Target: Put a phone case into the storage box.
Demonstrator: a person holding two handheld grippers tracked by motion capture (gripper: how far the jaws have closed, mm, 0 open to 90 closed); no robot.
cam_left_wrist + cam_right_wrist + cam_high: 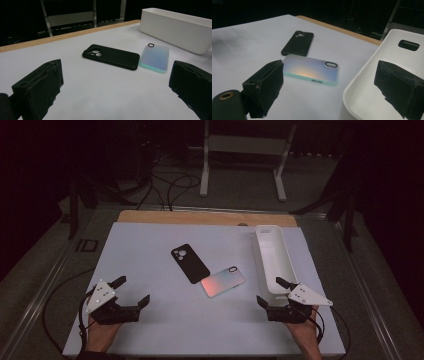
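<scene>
A black phone case [190, 263] [111, 56] [298, 43] lies face down near the table's middle. Touching its near right corner lies an iridescent phone case [223, 281] [154, 57] [310, 69]. A long white tray [272, 262] [175, 27] [372, 82] stands along the right side. My left gripper [131, 292] [116, 90] rests low at the front left, open, nothing between its jaws. At the front right my right gripper [270, 292] [332, 91] is open too, one jaw over the tray's near end.
The white tabletop [150, 245] has a wooden strip [200, 217] along its far edge. Behind it stand a white metal frame [240, 150] and cables [170, 185] on the floor. Metal rails run down both sides of the table.
</scene>
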